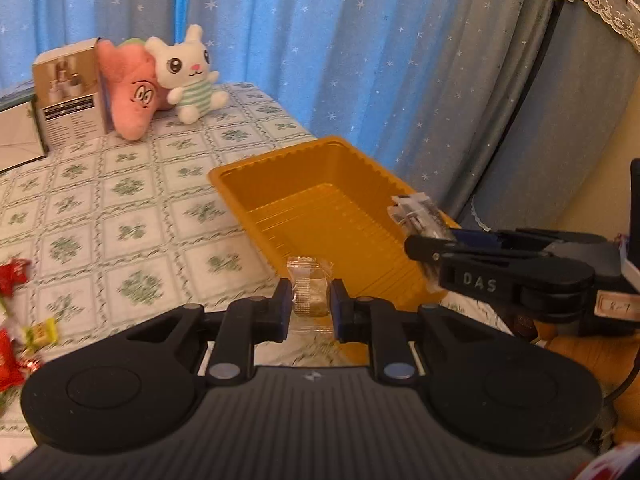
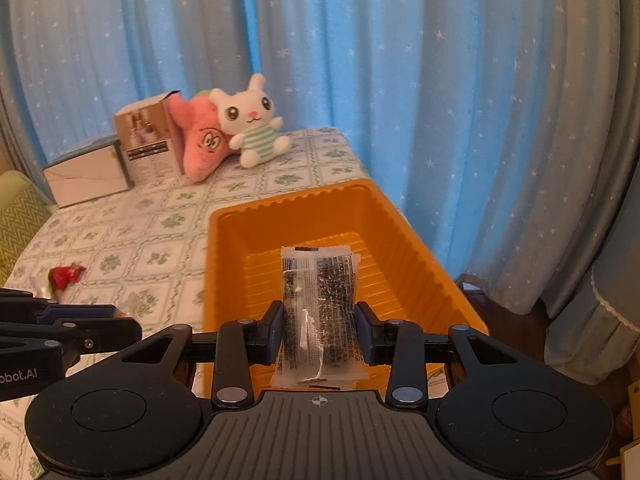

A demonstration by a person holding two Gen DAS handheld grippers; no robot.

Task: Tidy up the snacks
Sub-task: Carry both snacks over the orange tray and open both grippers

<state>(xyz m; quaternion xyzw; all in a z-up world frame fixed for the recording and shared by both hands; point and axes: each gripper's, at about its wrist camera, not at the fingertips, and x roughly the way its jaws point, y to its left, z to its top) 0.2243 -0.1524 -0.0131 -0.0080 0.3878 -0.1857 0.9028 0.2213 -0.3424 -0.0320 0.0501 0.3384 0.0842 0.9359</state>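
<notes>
An orange plastic tray (image 1: 256,176) (image 2: 224,240) lies at the right edge of the patterned table, with nothing inside it. My left gripper (image 1: 310,302) is shut on a small clear-wrapped golden snack (image 1: 310,292), held just before the tray's near rim. My right gripper (image 2: 320,332) is shut on a clear packet of dark snack (image 2: 320,300) and hovers over the tray's near end. From the left wrist view the right gripper (image 1: 416,240) reaches in from the right with its packet (image 1: 418,212) over the tray's right rim.
Red and yellow wrapped snacks (image 1: 16,320) (image 2: 64,276) lie on the tablecloth at the left. A brown box (image 2: 148,144), a pink plush (image 2: 202,140) and a white rabbit plush (image 2: 252,124) stand at the back. Blue starred curtains hang behind the table.
</notes>
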